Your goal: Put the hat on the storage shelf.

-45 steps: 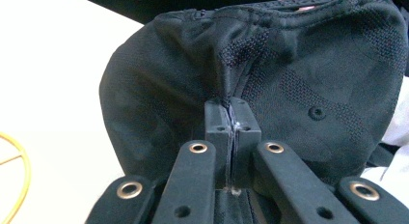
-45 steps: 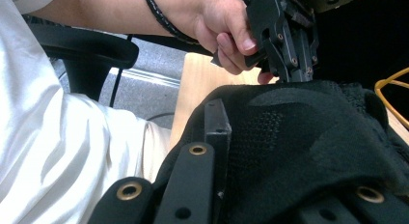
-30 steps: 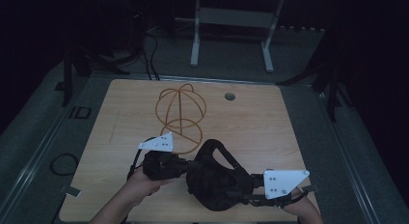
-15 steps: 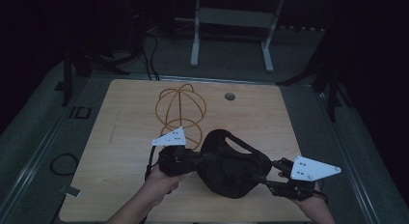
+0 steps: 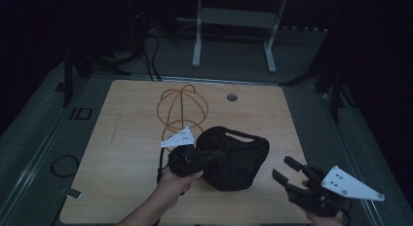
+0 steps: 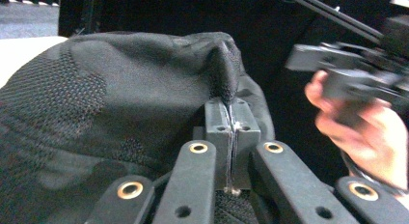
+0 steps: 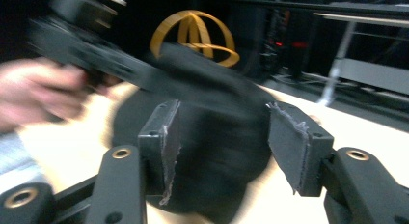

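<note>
High view: your wooden table (image 5: 122,153) carries a black cap (image 5: 234,155) near its front edge, just ahead of the orange wire stand (image 5: 182,109). It looks soft and light, so grab bunched fabric. Your left gripper (image 6: 230,130) pinches a fold; your right gripper (image 7: 219,147) waits nearby, jaws spread.
</note>
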Tool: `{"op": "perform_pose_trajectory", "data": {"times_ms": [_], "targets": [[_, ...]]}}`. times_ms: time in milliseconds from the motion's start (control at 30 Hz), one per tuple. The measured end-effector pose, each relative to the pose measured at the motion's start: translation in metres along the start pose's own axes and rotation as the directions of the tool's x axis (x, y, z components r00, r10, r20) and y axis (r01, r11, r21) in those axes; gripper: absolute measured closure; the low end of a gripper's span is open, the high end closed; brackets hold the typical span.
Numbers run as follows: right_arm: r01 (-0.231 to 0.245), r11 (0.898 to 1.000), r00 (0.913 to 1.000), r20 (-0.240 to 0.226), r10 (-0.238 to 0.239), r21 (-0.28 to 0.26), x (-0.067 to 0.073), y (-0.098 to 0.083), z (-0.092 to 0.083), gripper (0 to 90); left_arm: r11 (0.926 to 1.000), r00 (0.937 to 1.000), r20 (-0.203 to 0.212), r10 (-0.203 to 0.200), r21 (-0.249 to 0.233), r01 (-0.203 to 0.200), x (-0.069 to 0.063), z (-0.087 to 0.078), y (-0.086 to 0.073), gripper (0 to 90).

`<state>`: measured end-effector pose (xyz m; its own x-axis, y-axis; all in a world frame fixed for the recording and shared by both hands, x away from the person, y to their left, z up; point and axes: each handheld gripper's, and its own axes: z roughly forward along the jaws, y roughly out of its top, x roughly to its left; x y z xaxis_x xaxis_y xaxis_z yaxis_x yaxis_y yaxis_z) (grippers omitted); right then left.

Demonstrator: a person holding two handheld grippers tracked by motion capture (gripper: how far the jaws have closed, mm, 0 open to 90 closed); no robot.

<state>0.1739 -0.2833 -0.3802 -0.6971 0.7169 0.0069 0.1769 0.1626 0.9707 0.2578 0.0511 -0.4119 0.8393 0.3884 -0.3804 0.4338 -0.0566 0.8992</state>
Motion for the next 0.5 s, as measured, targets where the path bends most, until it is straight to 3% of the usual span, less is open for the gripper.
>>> {"op": "perform_pose_trajectory", "data": {"times_ms": [100,133,167,200,233,267,433,500], "targets": [[-0.068,0.998,0.9944,-0.08,0.068,0.012,0.025,-0.003,0.014,40.8,0.9993,0.9992,-0.039,0.011,-0.035,-0.012,-0.007,0.005,-0.001,90.0],[-0.067,0.997,0.9932,-0.093,0.069,0.032,0.034,-0.005,0.021,39.7,0.9991,0.9987,-0.048,0.014,-0.04,-0.016,-0.008,0.006,-0.001,90.0],[-0.067,0.997,0.9932,-0.093,0.069,0.032,0.034,-0.005,0.021,39.7,0.9991,0.9987,-0.048,0.014,-0.04,-0.016,-0.008,0.006,-0.001,90.0],[-0.057,0.997,0.9939,-0.092,0.061,0.046,0.04,-0.007,0.026,39.0,0.997,0.9968,-0.075,0.028,-0.069,-0.033,-0.015,0.009,-0.002,90.0],[-0.008,0.998,0.999,-0.043,0.01,0.068,0.053,-0.012,0.039,36.9,0.9967,0.9974,-0.068,0.022,-0.077,-0.027,-0.017,0.011,-0.002,90.0],[0.004,0.998,0.9999,-0.013,-0.003,0.07,0.056,-0.013,0.043,35.9,0.9957,0.9969,-0.072,0.033,-0.083,-0.039,-0.02,0.013,-0.002,90.0],[0.019,0.997,0.9943,0.103,-0.026,0.071,0.058,-0.017,0.059,30.4,0.9928,0.9953,-0.061,0.076,-0.088,-0.081,-0.032,0.022,-0.005,90.0],[-0.003,0.998,0.9947,0.103,-0.004,0.07,0.055,-0.02,0.063,29.9,0.9913,0.9948,-0.064,0.079,-0.1,-0.086,-0.034,0.024,-0.007,90.0]]}}
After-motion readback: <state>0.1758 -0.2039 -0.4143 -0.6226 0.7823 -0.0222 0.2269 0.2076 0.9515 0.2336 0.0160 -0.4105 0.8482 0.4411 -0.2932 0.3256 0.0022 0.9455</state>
